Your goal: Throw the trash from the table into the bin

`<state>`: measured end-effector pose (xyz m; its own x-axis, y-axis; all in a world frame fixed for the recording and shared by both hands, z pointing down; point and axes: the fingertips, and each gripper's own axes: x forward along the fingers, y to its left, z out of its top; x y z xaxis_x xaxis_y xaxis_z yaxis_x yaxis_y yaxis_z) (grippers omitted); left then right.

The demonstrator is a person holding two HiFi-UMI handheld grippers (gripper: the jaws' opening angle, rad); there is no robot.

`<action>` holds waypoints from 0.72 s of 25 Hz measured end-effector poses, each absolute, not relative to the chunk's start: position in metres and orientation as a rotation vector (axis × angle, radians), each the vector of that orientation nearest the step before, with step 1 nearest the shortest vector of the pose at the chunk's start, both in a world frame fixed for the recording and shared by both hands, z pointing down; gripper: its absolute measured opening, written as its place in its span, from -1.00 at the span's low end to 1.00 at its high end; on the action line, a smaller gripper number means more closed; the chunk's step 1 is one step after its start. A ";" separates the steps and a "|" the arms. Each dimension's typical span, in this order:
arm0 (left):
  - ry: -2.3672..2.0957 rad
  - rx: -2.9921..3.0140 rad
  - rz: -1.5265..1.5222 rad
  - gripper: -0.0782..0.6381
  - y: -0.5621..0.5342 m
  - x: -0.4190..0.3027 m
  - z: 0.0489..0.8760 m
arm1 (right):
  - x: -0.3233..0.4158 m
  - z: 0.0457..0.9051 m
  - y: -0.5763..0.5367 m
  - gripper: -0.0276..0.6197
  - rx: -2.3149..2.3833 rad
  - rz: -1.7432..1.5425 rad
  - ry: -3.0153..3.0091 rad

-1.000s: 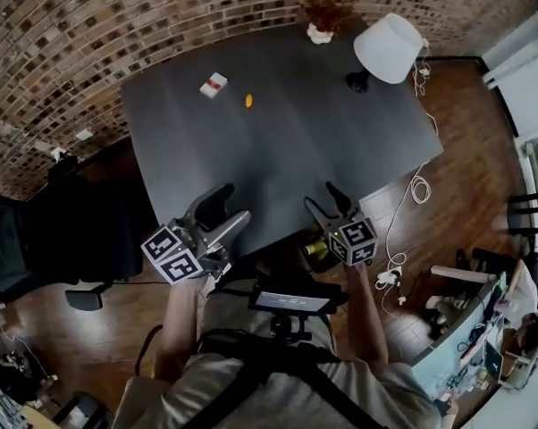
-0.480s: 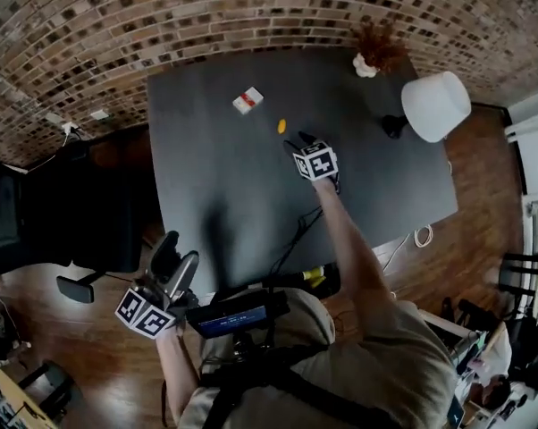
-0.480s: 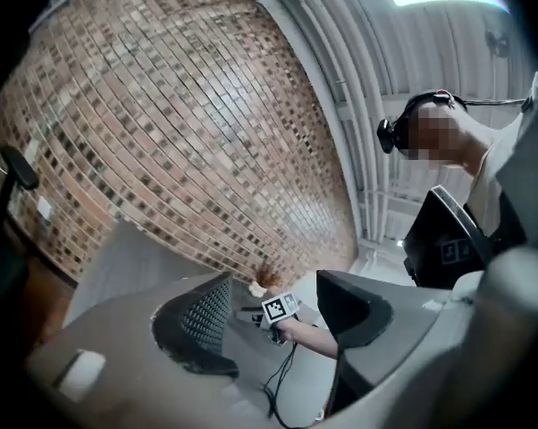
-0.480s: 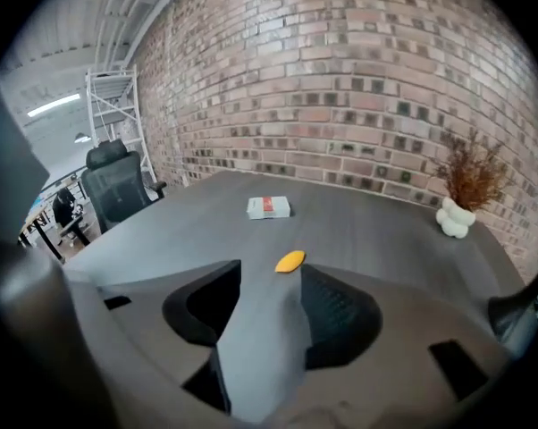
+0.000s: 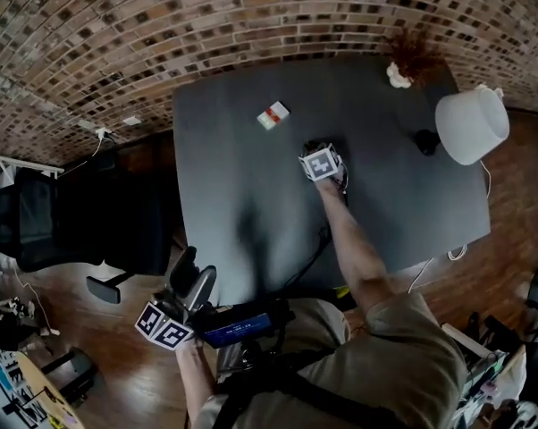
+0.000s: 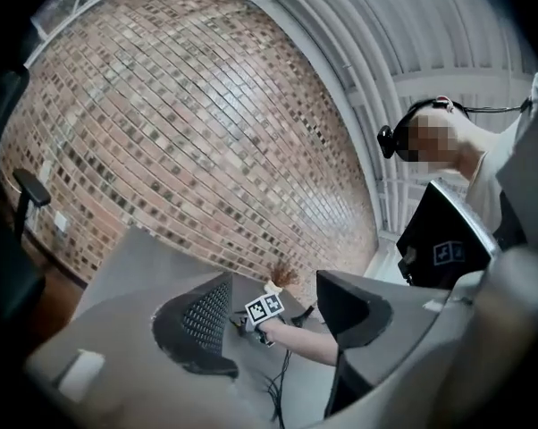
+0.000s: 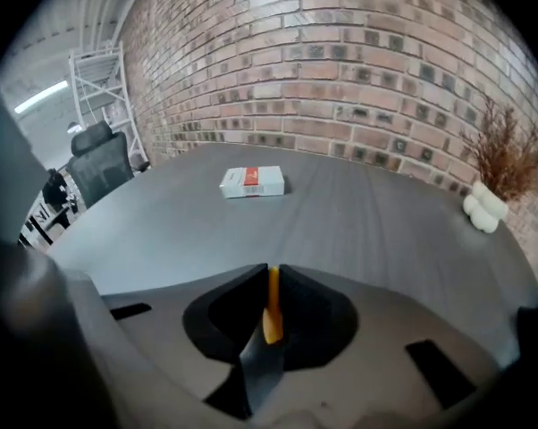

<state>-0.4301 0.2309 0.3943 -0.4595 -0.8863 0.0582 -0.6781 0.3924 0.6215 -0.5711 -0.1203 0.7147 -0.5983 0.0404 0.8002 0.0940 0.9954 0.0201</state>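
From the head view, the right arm reaches out straight over the dark table point(image 5: 251, 159). Its right gripper point(image 5: 315, 147) is tipped down onto the tabletop near the middle. The left gripper point(image 5: 196, 262) is held back low at the table's near edge, off the surface and pointing level. A red-and-white box point(image 5: 273, 114) lies just beyond the right gripper. A white lamp point(image 5: 470, 125) and a dried plant point(image 5: 401, 68) stand at the far right corner, and an office chair point(image 5: 37, 222) is on the left. What the right gripper has cannot be seen from here.

In the left gripper view, the left gripper point(image 6: 273, 284) has its jaws partly apart with nothing between the pads. Past them, the right forearm point(image 6: 306, 343) lies stretched across the table.

The right gripper view alone shows the catch. The right gripper point(image 7: 272, 280) has just been closing its jaws, and they now pinch a small orange scrap point(image 7: 272, 318) held upright between the pads. Ahead, the box point(image 7: 252, 182) lies flat on the table, well apart from the plant point(image 7: 485, 206) at the right.
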 end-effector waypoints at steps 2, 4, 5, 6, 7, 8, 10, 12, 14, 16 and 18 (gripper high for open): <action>-2.209 1.455 -0.747 0.02 0.217 -0.430 0.392 | -0.550 0.703 -0.109 -0.79 -0.134 -0.017 -2.247; -2.120 1.582 -0.751 0.02 0.204 -0.427 0.390 | -0.517 0.675 -0.101 -0.79 -0.131 0.084 -2.322; -2.072 1.641 -0.754 0.02 0.200 -0.424 0.390 | -0.498 0.655 -0.093 -0.79 -0.128 0.151 -2.375; -2.025 1.692 -0.756 0.02 0.197 -0.419 0.391 | -0.477 0.633 -0.082 -0.80 -0.131 0.211 -2.429; -1.978 1.739 -0.755 0.02 0.194 -0.413 0.394 | -0.453 0.611 -0.069 -0.80 -0.137 0.259 -2.482; -1.927 1.788 -0.749 0.02 0.192 -0.406 0.397 | -0.427 0.588 -0.055 -0.80 -0.139 0.299 -2.536; -1.804 1.900 -0.722 0.02 0.181 -0.388 0.404 | -0.366 0.545 -0.034 -0.80 -0.105 0.349 -2.644; -1.662 2.010 -0.687 0.02 0.166 -0.361 0.410 | -0.294 0.515 -0.022 -0.80 -0.004 0.352 -2.712; -1.522 2.092 -0.652 0.02 0.154 -0.328 0.411 | -0.213 0.506 -0.015 -0.80 0.167 0.345 -2.715; -1.387 2.168 -0.607 0.02 0.145 -0.299 0.405 | -0.137 0.506 -0.009 -0.80 0.380 0.366 -2.690; -1.269 2.243 -0.562 0.02 0.132 -0.271 0.397 | -0.068 0.512 -0.005 -0.80 0.591 0.396 -2.646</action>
<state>-0.2710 0.1318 0.3967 0.4806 -0.8703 -0.1078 -0.6644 -0.4415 0.6030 -0.0684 -0.0052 0.5115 -0.8311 -0.3434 0.4375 -0.4565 0.8705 -0.1838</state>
